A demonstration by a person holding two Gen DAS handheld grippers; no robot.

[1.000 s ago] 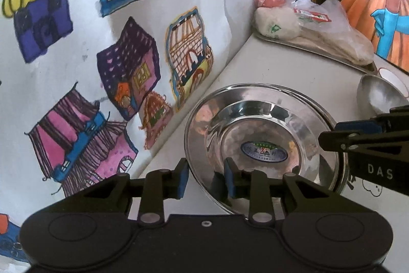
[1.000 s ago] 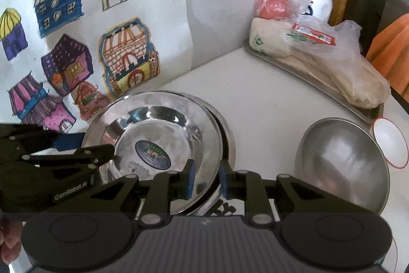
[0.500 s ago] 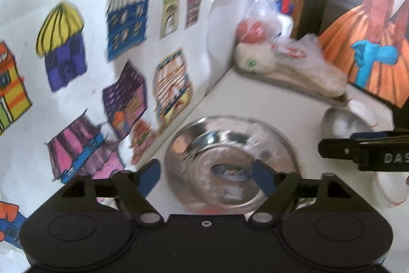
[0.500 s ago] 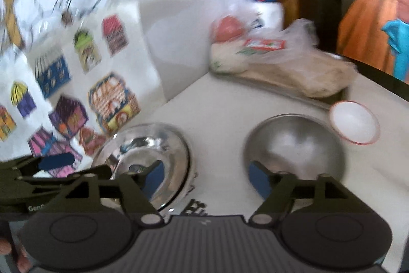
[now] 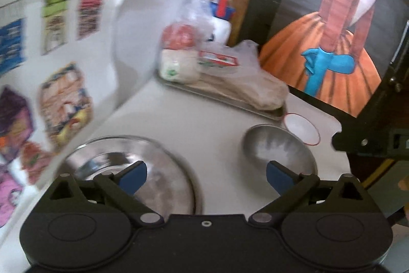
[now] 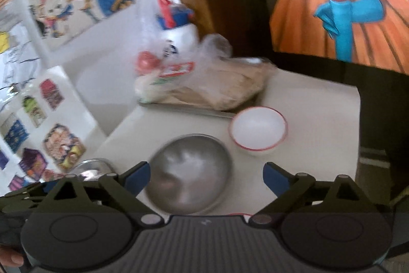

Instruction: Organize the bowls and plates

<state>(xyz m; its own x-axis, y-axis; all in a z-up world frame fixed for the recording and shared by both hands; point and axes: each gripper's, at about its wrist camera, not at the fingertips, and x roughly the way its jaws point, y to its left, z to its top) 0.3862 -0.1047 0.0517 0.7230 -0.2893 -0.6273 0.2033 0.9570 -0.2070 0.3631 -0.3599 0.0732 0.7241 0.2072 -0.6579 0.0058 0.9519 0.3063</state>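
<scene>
Well, both tools hang free above the desk (image 5: 204, 124): the left gripper (image 5: 205, 174) is spread wide with nothing between its blue pads, and the right gripper (image 6: 206, 174) is spread just as wide, equally empty. At the desk's left edge, against the wall of house drawings (image 5: 64, 99), sits the steel plate stack (image 5: 143, 163), which looks like one shallow plate nested in a larger one, so the plates seem dealt with. Left to do, by my reading, are the bowls: the steel bowl (image 6: 189, 173) sits alone in the middle of the desk, and the small white bowl with the red rim (image 6: 258, 129) stands just beside it toward the far right corner, not yet nested. Right gripper hovers squarely over that steel bowl, a fair sign the bowls come next. Along the far edge a metal tray (image 5: 230, 101) carries plastic-wrapped food bags (image 6: 204, 88), with a white bottle with a red handle (image 5: 221, 17) behind. As for writing: a red-and-white label (image 5: 217, 59) on one bag shows, but motion blur makes it unreadable, and nothing else legible turns up in either view.
</scene>
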